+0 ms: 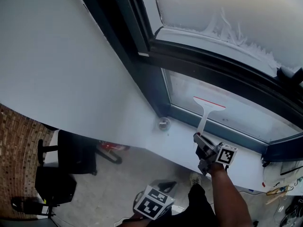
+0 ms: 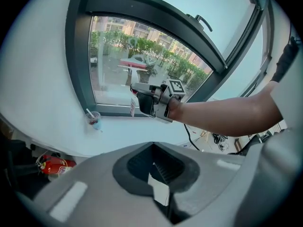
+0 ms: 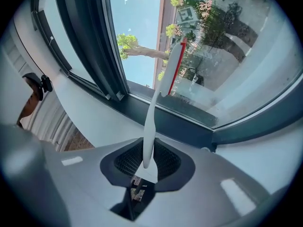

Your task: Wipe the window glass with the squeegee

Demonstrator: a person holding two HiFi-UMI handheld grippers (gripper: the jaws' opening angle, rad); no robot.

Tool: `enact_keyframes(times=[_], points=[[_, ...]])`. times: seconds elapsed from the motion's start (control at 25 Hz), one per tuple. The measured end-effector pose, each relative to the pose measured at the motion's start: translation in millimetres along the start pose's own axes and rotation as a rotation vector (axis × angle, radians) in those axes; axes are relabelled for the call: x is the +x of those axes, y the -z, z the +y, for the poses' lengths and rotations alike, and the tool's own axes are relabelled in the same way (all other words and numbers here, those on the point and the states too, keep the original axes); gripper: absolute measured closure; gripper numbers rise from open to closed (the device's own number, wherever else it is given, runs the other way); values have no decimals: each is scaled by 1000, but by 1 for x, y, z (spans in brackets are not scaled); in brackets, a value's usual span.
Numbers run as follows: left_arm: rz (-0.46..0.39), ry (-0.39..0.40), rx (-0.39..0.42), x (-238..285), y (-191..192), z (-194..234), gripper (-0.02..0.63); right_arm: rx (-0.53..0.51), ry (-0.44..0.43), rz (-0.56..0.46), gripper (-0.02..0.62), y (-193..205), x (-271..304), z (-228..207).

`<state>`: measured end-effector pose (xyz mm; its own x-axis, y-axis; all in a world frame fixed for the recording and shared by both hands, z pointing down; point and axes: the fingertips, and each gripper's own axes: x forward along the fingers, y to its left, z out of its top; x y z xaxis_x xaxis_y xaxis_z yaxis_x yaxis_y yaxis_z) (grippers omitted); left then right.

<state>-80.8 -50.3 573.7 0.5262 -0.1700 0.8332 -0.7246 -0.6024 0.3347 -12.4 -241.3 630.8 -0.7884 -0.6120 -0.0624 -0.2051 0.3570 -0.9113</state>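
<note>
Nearest the body, the left claw (image 2: 158, 186) hung low, jaws together on nothing, well apart from the window. The right claw (image 3: 147, 167) was clamped on the foot of the squeegee (image 3: 158, 91). Its white handle ran straight away from the jaws, up over the sill (image 1: 177, 138). The red-edged blade (image 1: 209, 102) lay level on the lower window glass (image 1: 246, 115), seemingly touching. A cup (image 1: 164, 123) stood by the left corner. The bottom frame (image 1: 222, 126) was close below, and most bare pane lay rightward, favouring a sideways stroke.
</note>
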Motion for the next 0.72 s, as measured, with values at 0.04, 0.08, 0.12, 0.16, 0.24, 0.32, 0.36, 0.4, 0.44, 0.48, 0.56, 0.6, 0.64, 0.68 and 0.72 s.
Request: enact_keyframes(times=[0.04,0.08,0.12,0.16,0.24,0.32,0.36,0.4,0.44,0.48,0.56,0.6,0.64,0.68,0.72], points=[[2,1,-2,2,0,0,606,11,6,4,509,3,-1,-6],[4,2,-5,4,0,1,606,19,10,8,509,5,-2,-11],[6,3,-8,6,0,1,606,27,7,8,509,6,-2,-14],[9,3,-10,8,0,2,606,33,2,8,509,7,-1,-16],[14,4,-14,12,0,3,606,41,2,9,509,10,-2,-23],[19,3,-18,16,0,5,606,42,15,8,508,12,-4,-34],[22,2,-21,19,0,7,606,36,25,11,508,12,-5,-40],[25,1,-25,21,0,8,606,30,34,16,509,13,-6,-46],[27,0,-30,24,0,9,606,35,39,19,509,15,-7,-53],[29,1,-35,27,0,10,606,51,40,20,508,18,-8,-59],[31,7,-39,33,-2,9,606,68,37,23,508,21,-8,-67],[32,12,-39,37,-3,8,606,69,38,27,509,21,-8,-71],[33,16,-39,40,-4,7,606,71,40,29,508,22,-8,-76],[35,18,-41,43,-5,7,606,71,43,33,508,23,-8,-81],[37,20,-43,46,-4,6,606,66,48,39,508,25,-8,-86]])
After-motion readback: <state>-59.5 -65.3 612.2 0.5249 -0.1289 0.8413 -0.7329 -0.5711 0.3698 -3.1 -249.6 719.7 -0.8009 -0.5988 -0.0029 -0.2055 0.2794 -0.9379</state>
